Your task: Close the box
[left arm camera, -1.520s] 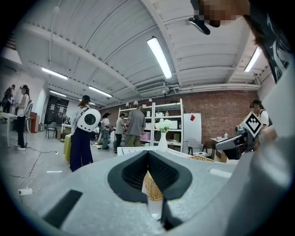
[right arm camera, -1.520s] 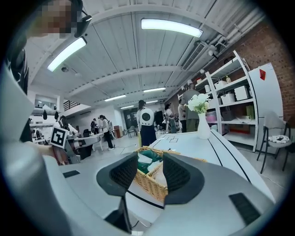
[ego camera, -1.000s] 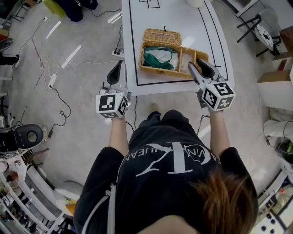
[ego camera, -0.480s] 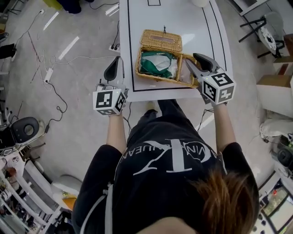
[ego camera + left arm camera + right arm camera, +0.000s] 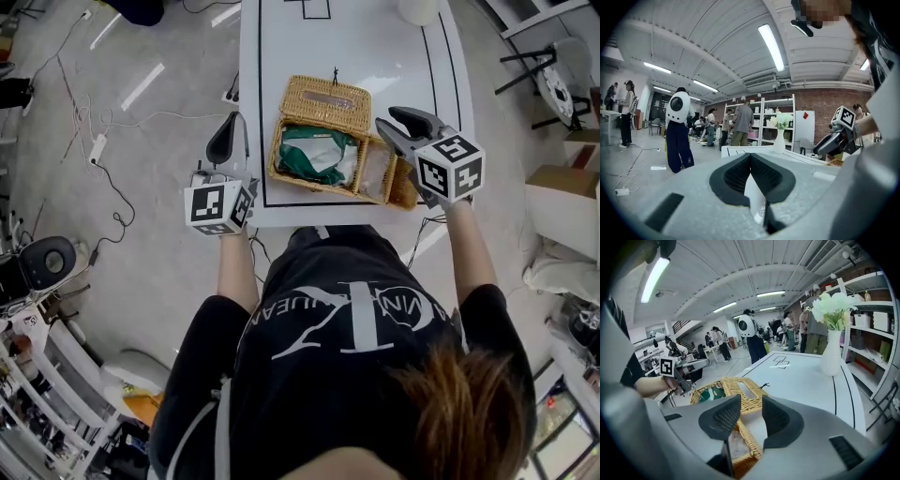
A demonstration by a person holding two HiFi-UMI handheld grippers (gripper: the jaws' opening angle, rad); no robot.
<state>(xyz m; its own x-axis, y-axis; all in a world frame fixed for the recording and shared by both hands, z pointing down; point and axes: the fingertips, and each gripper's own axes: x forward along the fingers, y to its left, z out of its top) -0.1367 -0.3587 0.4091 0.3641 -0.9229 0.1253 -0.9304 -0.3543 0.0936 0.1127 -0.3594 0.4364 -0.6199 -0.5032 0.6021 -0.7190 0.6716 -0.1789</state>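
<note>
Wicker box [image 5: 309, 184] sits open near the bottom edge of the white table [image 5: 375, 56], just right of centre in the head view. Its lid [image 5: 326, 95] stands tipped back along the far side, and a green cloth [image 5: 314, 155] is bunched in the main compartment. A smaller compartment at the box's right end holds something pale and see-through, and I can't tell what it is.

Over to the right gripper [image 5: 386, 120]: it's at that right end of the box, jaws standing wide. In its own view the woven rim of the box [image 5: 746, 439] runs up between the two pads. Bare table shows beside the right-hand pad, so there's no clamp on it. Beyond the jaws the lid [image 5: 745, 389] and the cloth [image 5: 711, 394] are in plain sight. A white vase [image 5: 832, 359] of flowers stands at the right of that frame.

Now the left gripper [image 5: 228, 131]: it hangs off the table's left edge, over the floor, well apart from the box. Its own view shows the pads pressed together at the tips with nothing between them [image 5: 751, 157]. Across the table the other gripper's marker cube [image 5: 843, 117] shows at the right of that frame.
</note>
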